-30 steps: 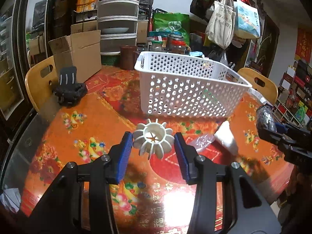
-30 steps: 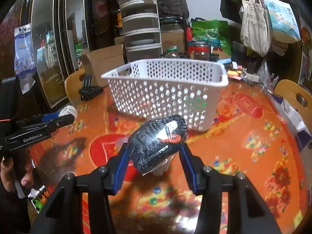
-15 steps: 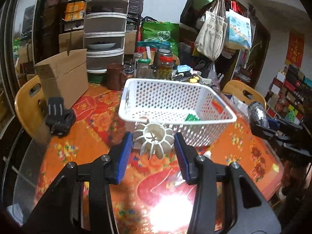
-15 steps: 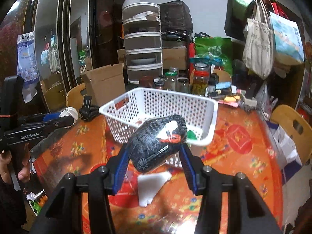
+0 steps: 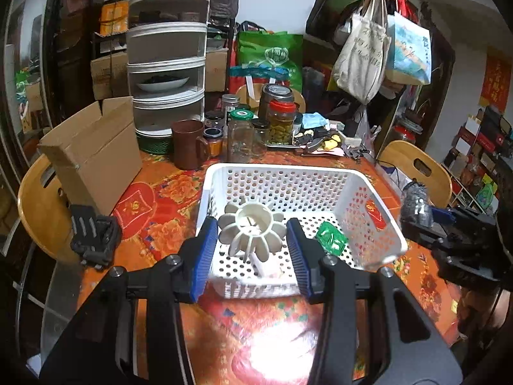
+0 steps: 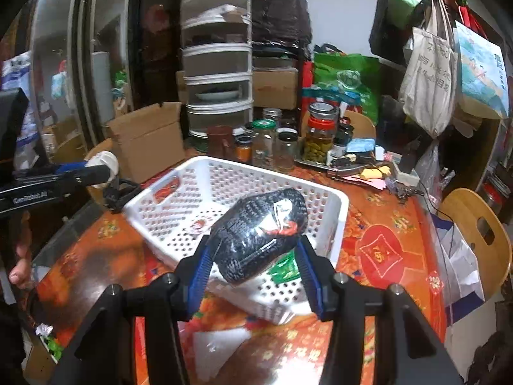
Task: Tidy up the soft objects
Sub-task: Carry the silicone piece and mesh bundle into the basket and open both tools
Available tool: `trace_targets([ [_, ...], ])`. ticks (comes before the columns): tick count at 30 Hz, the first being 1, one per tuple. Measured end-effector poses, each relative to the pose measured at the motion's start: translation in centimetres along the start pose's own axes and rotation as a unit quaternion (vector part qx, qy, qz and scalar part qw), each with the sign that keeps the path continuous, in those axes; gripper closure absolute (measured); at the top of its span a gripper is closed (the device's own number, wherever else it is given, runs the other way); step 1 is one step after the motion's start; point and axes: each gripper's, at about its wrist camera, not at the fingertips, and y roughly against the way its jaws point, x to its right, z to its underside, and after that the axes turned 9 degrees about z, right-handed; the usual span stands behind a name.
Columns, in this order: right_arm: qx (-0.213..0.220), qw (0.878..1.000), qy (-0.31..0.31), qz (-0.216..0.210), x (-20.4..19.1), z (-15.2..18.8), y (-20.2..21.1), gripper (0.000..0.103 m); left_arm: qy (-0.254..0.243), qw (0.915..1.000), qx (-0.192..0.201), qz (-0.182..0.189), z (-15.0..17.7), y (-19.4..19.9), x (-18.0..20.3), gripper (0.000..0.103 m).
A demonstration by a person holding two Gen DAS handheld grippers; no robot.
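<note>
Left gripper [image 5: 252, 247] pinches a white ribbed piece [image 5: 251, 231] above the basket [image 5: 368, 189], where a green packet [image 5: 331, 236] already lies. Right gripper [image 6: 256, 261] clamps a black wrapped bundle [image 6: 259, 235] over the basket's near edge; both, I judge, await dropping.

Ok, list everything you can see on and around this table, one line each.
Basket: one, white, mid-table.
Green packet: one, inside basket.
Ribbed toy: one, white, in left gripper, over basket.
Wrapped knit bundle: one, black, in right gripper, over basket.
Cardboard box: one, brown, table's left.
Mug: one, brown, behind basket.
Jars: several, clear, behind basket.
Stacked containers: one tower, white, back.
Chairs: wooden, around table.
Hanging bags: several, upper right.
Left gripper: black, blue pads.
Right gripper: same.
</note>
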Motion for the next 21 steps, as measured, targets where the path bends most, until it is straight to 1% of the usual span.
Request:
trace_targets([
  [3, -0.014, 1.0, 0.0, 0.01, 0.3, -1.3, -2.7, 0.052, -0.009, 0.9996, -0.007, -0.027, -1.8, -2.2, 0.1, 0.061],
  [5, -0.029, 1.0, -0.001, 0.012, 0.6, -1.8, -4.5, 0.052, -0.004, 0.9992, -0.025, -0.03, -3.0, -4.5, -0.3, 0.061],
  [7, -0.043, 0.999, -0.006, 0.016, 1.1, -2.2, -6.4, 0.052, -0.002, 0.9984, -0.04, -0.041, -3.6, -6.6, -0.7, 0.061],
  [10, -0.066, 0.997, 0.008, 0.029, 1.3, -2.3, -8.9, 0.052, 0.002, 0.9968, -0.069, -0.041, -4.3, -10.0, -1.6, 0.061],
  [12, -0.088, 0.995, 0.015, 0.034, 1.4, -2.2, -10.8, 0.052, 0.005, 0.9956, -0.086, -0.039, -4.1, -12.1, -2.2, 0.061],
  [13, -0.094, 0.995, 0.014, 0.033, 1.4, -2.1, -11.4, 0.052, 0.011, 0.9943, -0.099, -0.039, -4.2, -13.4, -2.7, 0.061],
  [16, -0.119, 0.992, 0.016, 0.027, 1.4, -1.7, -13.4, 0.052, 0.015, 0.9917, -0.12, -0.043, -3.3, -16.1, -3.6, 0.061],
  [21, -0.14, 0.989, 0.033, 0.028, 0.5, -1.3, -15.1, 0.051, 0.019, 0.9896, -0.139, -0.033, -2.1, -18.6, -4.2, 0.061],
])
